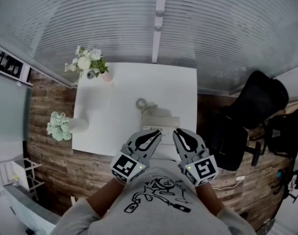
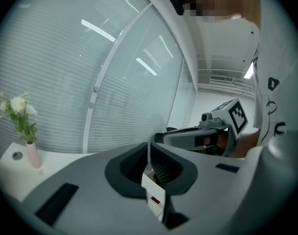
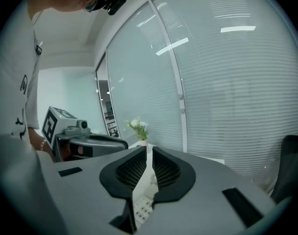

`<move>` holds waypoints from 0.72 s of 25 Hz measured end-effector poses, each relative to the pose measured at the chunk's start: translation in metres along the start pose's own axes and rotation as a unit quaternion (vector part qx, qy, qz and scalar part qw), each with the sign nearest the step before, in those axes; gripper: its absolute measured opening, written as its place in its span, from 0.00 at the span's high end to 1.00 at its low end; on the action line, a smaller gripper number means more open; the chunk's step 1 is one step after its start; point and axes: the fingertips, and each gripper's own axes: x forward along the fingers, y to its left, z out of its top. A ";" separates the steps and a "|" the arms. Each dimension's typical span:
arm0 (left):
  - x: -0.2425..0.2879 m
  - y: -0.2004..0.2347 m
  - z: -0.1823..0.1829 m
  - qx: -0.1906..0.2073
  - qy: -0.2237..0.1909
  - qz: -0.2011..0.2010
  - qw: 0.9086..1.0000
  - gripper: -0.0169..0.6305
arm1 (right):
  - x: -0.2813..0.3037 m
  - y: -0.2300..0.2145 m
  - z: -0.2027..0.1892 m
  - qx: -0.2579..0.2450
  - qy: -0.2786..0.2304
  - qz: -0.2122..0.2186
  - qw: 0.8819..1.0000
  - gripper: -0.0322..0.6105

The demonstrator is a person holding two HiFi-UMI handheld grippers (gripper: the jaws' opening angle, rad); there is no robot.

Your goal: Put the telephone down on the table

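Note:
The white telephone [image 1: 158, 117] sits on the white table [image 1: 114, 106] near its front edge, with a coiled cord [image 1: 141, 103] behind it. Both grippers hang above and in front of the phone, close to my chest, touching nothing. My left gripper [image 1: 157, 133] is shut and empty; in the left gripper view its pads [image 2: 149, 151] meet, and a piece of the phone [image 2: 154, 199] shows below them. My right gripper [image 1: 177, 131] is shut too, with nothing between its pads [image 3: 149, 153]; the phone's keypad [image 3: 141, 204] shows beneath. Each gripper sees the other beside it.
A pink vase of white flowers [image 1: 89, 62] stands at the table's far left corner. A second white bunch [image 1: 62, 126] is at the front left edge. A black chair [image 1: 247, 116] stands to the right, window blinds [image 1: 188, 23] run behind, and a white rack [image 1: 16, 175] stands on the wooden floor.

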 end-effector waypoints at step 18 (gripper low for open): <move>-0.009 -0.027 0.063 0.059 -0.047 -0.023 0.997 0.97 | -0.019 0.034 0.069 -0.030 -0.090 0.026 0.995 0.89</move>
